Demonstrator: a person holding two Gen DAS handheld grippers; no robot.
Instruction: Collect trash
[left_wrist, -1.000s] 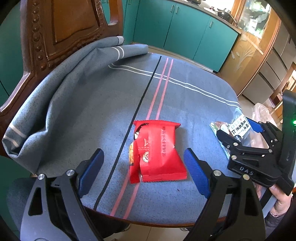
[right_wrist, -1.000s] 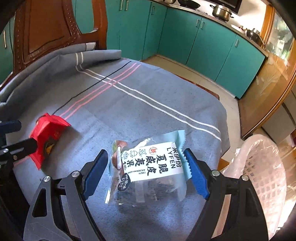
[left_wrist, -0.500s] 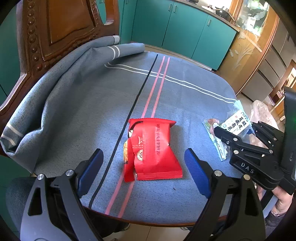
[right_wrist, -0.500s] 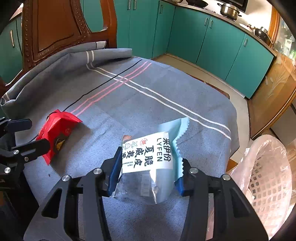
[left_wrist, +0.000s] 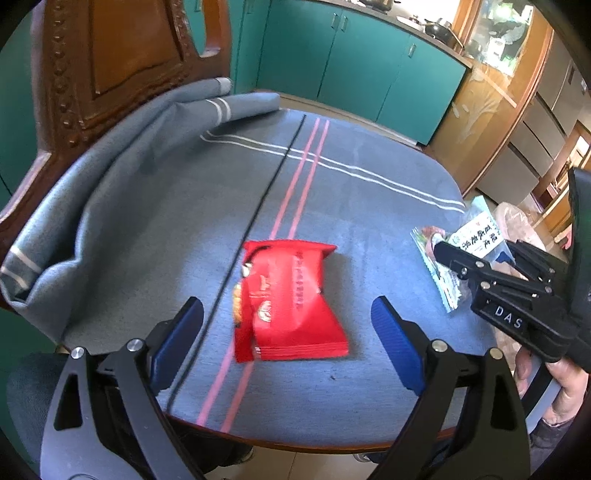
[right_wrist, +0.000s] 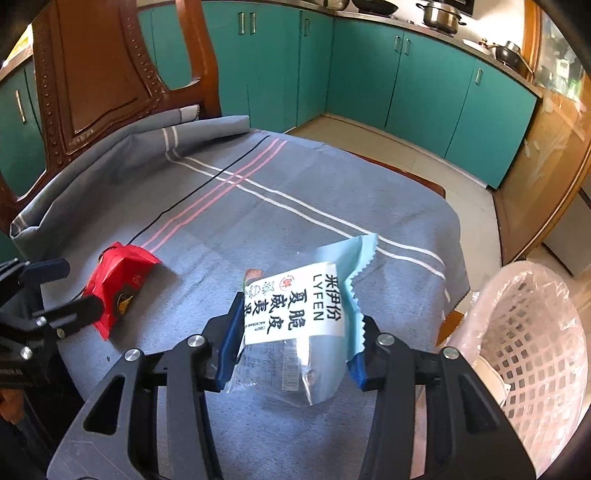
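- Pinching the pale-blue snack wrapper (right_wrist: 314, 317) by its two side edges, the right claw (right_wrist: 295, 350) has just been closing on it, and the blue pads now press the crinkled film from either side, with the wrapper's top flap standing up above the pads.
- The film looks thin and slick, so it could slide out of that pinch on the way over; a grip on loose edges rather than on the body would be the likely cause.
- The white lattice basket (right_wrist: 532, 354), lined with a clear bag, stands off the right edge of the worktop (right_wrist: 295, 206). A wrapper let go early could flutter to the floor instead of dropping in, judging by how light it seems.
- The grey striped tablecloth (left_wrist: 147, 206) is bunched against the wooden chair (left_wrist: 110, 55); a low claw could snag and drag it.
- The left claw (left_wrist: 288, 332) is spread wide and holds nothing. The red snack packet (left_wrist: 291, 299) lies flat on the cloth between its two blue pads and slightly ahead of them, touched by neither.
- Closing too high would likely skim over the flat packet; closing too low could gather cloth with it.
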